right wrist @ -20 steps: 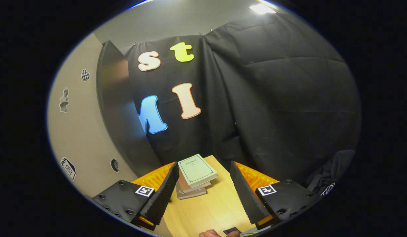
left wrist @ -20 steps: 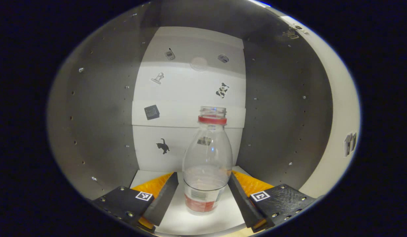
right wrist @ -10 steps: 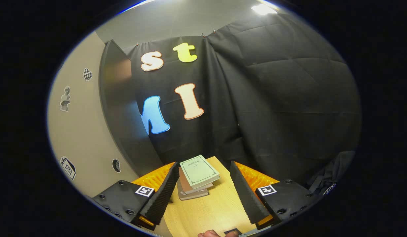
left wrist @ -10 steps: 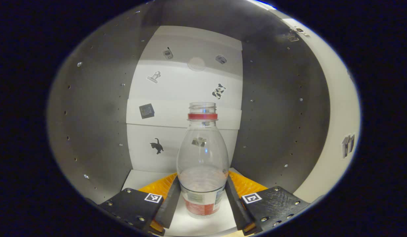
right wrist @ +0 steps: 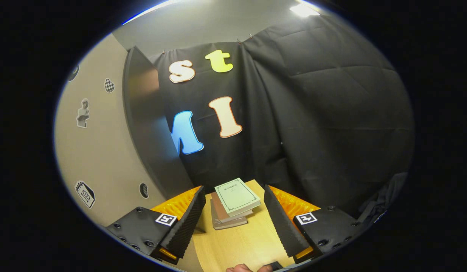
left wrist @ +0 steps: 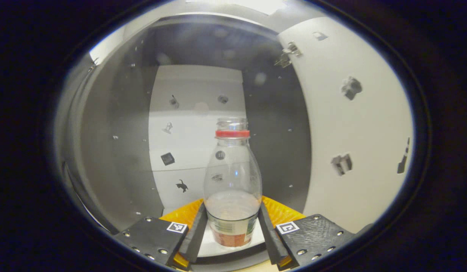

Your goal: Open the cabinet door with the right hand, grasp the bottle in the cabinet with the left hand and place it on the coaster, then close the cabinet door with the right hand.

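We clamp the left gripper on the bottle, one finger pressed to each flank of its lower body, over the label band. The bottle stands upright in our grip, clear, uncapped, a red ring at its neck, with a little liquid low inside. It sits at the mouth of the cabinet, whose grey side walls and white, sticker-dotted back panel rise behind it; the white shelf shows just under its base, though we cannot tell whether the base touches it. To the right the door stands swung wide, pale and marked with small stickers, a hinge at its top inner corner.

In the right gripper view, our right gripper hangs with its fingers well apart and nothing between them, above a wooden table. A short stack of books lies on that table, seen between the fingers, with a green-covered one on top. The door fills the left of this view, its dark edge against the black cloth wall. A fingertip of a hand shows at the bottom edge.
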Demonstrator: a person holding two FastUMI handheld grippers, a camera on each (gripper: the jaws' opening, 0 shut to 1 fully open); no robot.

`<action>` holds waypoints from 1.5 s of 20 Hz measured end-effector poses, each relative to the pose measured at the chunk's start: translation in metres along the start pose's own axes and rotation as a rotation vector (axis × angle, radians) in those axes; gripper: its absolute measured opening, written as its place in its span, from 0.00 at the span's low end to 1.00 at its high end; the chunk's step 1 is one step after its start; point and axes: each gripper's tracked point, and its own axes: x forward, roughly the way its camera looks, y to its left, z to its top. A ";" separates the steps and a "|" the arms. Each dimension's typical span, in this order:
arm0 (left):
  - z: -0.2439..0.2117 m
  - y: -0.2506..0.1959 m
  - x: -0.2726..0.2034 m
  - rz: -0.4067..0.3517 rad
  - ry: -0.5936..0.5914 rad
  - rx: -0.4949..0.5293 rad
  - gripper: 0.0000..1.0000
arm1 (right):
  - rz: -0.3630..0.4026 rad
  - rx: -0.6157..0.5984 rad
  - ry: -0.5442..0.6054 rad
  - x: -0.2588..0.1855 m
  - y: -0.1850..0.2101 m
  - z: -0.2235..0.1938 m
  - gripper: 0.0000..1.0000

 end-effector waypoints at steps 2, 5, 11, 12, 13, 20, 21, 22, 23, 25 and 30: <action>0.007 -0.003 -0.032 0.005 -0.008 -0.013 0.68 | 0.007 -0.007 0.005 -0.001 0.001 -0.001 0.98; 0.013 0.002 -0.086 0.037 -0.014 -0.047 0.67 | 0.020 -0.006 0.001 -0.002 0.005 0.002 0.98; -0.007 0.043 -0.191 0.185 0.031 -0.051 0.67 | 0.046 -0.021 -0.014 -0.001 0.013 0.005 0.98; -0.018 0.053 -0.206 0.215 0.047 -0.053 0.67 | 0.055 -0.023 -0.012 -0.002 0.016 0.004 0.98; -0.031 0.063 -0.222 0.245 0.062 -0.055 0.67 | 0.066 -0.029 -0.009 -0.003 0.018 0.004 0.98; -0.155 0.120 -0.303 0.412 0.141 -0.085 0.70 | 0.075 -0.046 -0.015 -0.009 0.022 0.004 0.98; -0.174 0.130 -0.310 0.438 0.128 -0.067 0.73 | 0.073 -0.038 -0.013 -0.010 0.023 0.002 0.98; -0.199 0.139 -0.321 0.468 0.152 -0.047 0.71 | 0.076 -0.029 -0.007 -0.012 0.025 0.000 0.98; -0.225 0.144 -0.331 0.487 0.170 -0.028 0.67 | 0.092 -0.020 0.007 -0.014 0.029 -0.003 0.98; -0.272 0.145 -0.342 0.499 0.200 -0.041 0.73 | 0.104 -0.030 0.025 -0.023 0.031 -0.012 0.93; -0.333 0.144 -0.341 0.529 0.210 -0.045 0.67 | 0.048 -0.149 0.053 -0.043 0.022 -0.032 0.99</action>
